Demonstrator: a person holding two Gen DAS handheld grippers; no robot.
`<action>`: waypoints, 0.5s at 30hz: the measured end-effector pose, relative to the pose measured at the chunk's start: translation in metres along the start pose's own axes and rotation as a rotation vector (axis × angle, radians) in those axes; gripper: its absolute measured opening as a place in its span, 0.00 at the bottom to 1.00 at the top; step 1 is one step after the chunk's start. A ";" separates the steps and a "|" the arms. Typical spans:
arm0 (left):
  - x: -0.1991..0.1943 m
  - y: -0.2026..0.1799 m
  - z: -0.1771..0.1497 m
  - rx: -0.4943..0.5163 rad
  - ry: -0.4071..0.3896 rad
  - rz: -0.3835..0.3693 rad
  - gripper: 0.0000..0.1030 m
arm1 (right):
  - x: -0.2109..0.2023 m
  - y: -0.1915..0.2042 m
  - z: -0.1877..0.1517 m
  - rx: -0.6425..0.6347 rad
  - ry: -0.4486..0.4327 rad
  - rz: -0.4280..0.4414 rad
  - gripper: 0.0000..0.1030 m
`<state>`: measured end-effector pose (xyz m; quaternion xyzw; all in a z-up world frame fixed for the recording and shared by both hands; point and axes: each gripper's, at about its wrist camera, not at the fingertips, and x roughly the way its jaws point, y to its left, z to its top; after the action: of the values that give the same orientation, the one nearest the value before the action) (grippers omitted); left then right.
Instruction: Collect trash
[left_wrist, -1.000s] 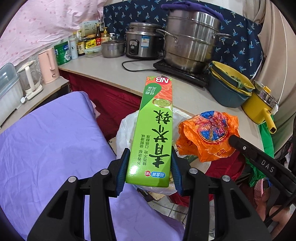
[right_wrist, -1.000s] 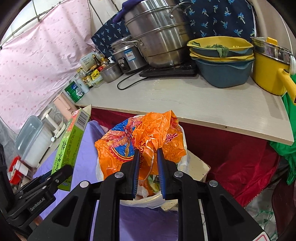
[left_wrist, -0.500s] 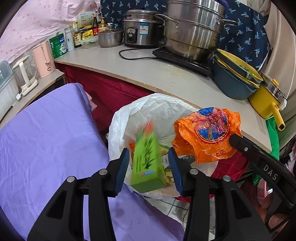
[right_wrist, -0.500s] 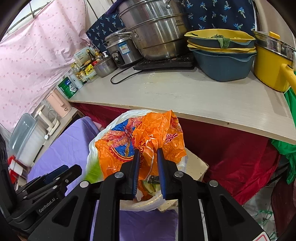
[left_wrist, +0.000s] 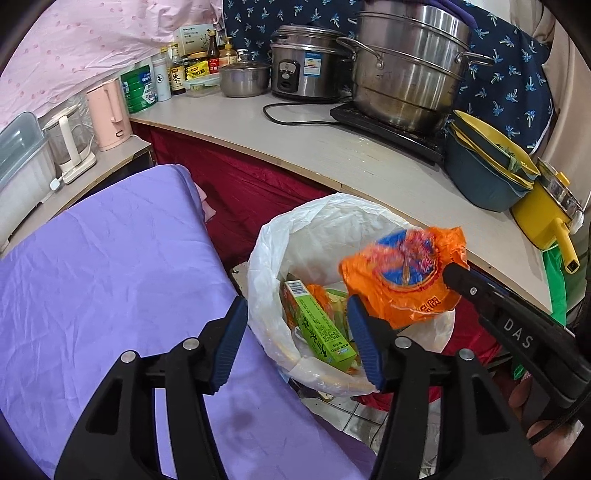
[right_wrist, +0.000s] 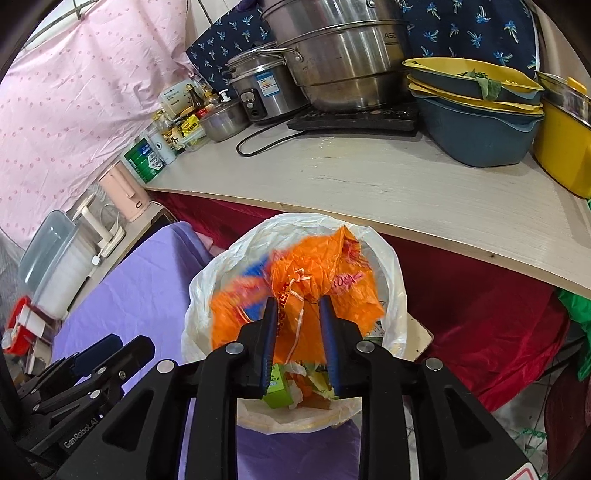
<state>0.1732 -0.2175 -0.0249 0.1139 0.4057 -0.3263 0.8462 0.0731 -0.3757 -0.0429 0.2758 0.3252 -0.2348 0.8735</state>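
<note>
Now that the green box (left_wrist: 317, 325) has left your left gripper (left_wrist: 295, 341), it lies tilted inside the white-lined bin (left_wrist: 266, 236), barcode end up, where 1 second ago it stood clamped upright between those fingers. Your left gripper hangs wide and empty just above the bin's near rim, so 1 piece of trash is collected.

Your right gripper (right_wrist: 298, 339) has also parted: half a second ago its fingers pinched the orange plastic bag (right_wrist: 314, 280), and now they stand a little apart with the bag blurred between and beyond them, directly over the bin mouth. I judge the bag is being let go, though whether a fold still catches on a finger is unclear.

Inside the bin you can see the green box, scraps of orange wrapper and some pale green bits under it. The purple cloth (left_wrist: 103, 266) beside the bin shows no other trash in these views.
</note>
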 end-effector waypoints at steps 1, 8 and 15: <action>-0.001 0.001 0.000 -0.001 0.000 0.002 0.52 | -0.001 0.001 0.000 -0.001 -0.003 -0.001 0.27; -0.007 0.001 -0.001 0.005 -0.012 0.012 0.54 | -0.009 0.008 0.001 -0.007 -0.020 -0.003 0.37; -0.016 0.002 -0.003 0.004 -0.028 0.032 0.58 | -0.022 0.015 0.002 -0.030 -0.038 -0.001 0.52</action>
<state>0.1653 -0.2073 -0.0149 0.1175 0.3914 -0.3150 0.8566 0.0677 -0.3610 -0.0213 0.2580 0.3123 -0.2356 0.8834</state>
